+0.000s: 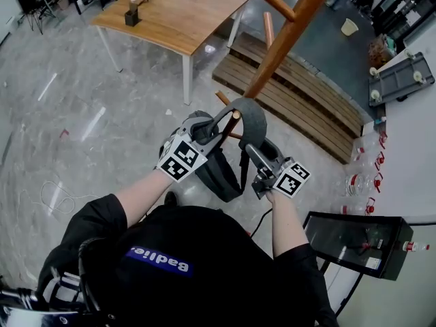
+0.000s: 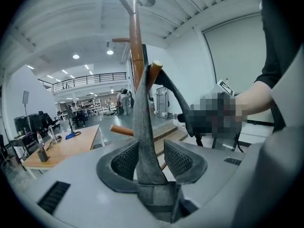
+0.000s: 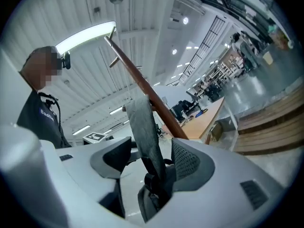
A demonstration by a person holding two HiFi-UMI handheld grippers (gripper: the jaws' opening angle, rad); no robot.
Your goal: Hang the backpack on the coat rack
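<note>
A wooden table (image 1: 184, 19) stands at the back left on the grey marbled floor (image 1: 82, 114). Your left tongs (image 2: 151, 160) are released, with the backpack's (image 1: 219, 172) grey strap (image 1: 255, 118) loose between them. The strap loops over a coat rack (image 1: 283, 39) peg (image 1: 223, 99), and the backpack hangs below it. Your right tongs (image 3: 147, 163), also released, straddle the same strap. A slatted pallet (image 1: 306, 97) lies behind the rack.
</note>
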